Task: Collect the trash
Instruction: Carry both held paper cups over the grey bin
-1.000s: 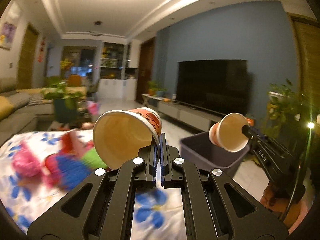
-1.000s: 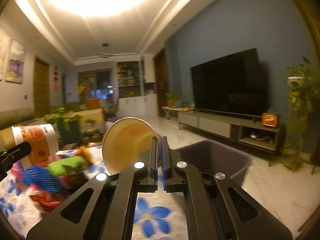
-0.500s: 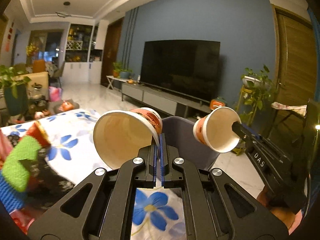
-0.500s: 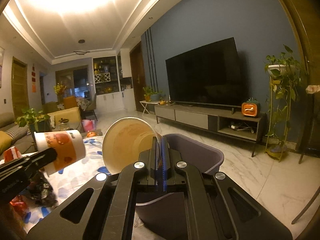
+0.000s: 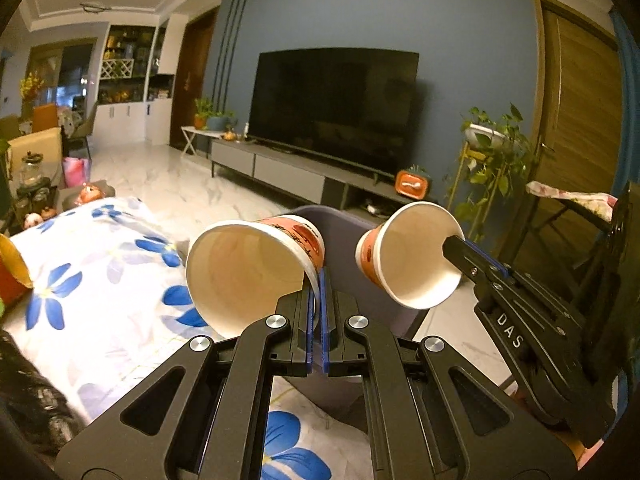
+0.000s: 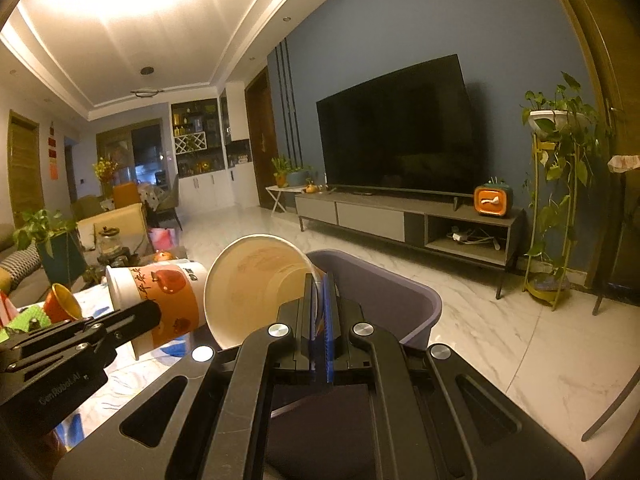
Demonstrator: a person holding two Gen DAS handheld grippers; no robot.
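Orange-and-white paper cups are pinched by the rim on both sides: the left cup (image 5: 256,272) is clamped in the left gripper (image 5: 318,280), the right cup (image 6: 256,284) in the right gripper (image 6: 320,284). Both are held tipped sideways just near the purple bin (image 6: 384,292), right of the flowery tablecloth (image 5: 100,264). Another cup (image 6: 62,302) is seen lying far left.

"DAS" — right hand-held gripper (image 5: 454,246) | "GenRobot.AI" — left hand-held gripper (image 6: 154,312)
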